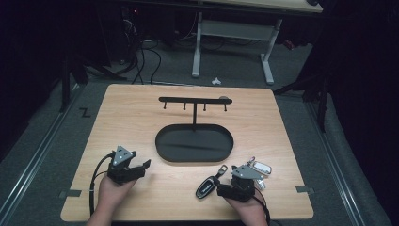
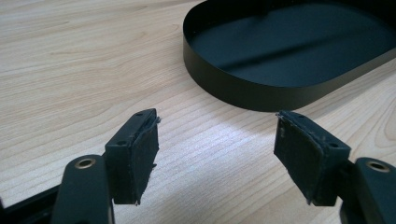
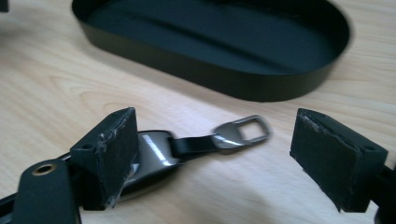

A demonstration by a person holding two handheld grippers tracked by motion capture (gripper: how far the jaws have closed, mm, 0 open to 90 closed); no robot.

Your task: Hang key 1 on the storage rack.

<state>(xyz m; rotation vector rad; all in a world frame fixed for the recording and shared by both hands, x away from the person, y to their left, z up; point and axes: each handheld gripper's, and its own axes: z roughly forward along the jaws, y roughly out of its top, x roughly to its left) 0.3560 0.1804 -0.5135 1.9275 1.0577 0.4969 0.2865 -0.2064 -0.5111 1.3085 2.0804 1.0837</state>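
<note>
Right gripper [image 3: 215,158] open over key fob [image 3: 154,161] near table's front edge | left gripper [image 2: 217,156] open, empty | fob likely light, rigid, slippery; grip across body, not strap.

Two black hand-held grippers: left [image 1: 141,166], right [image 1: 225,179], grey three-cornered top plates, brass-ringed screw holes, worn black pads [image 2: 142,156], trailing black cables.

We see the table [image 1: 141,117] lit from overhead, surroundings dark. Both gripper views are bright; the tray [image 3: 289,88] blurs, and glare streaks the key fob [image 3: 156,156].
</note>
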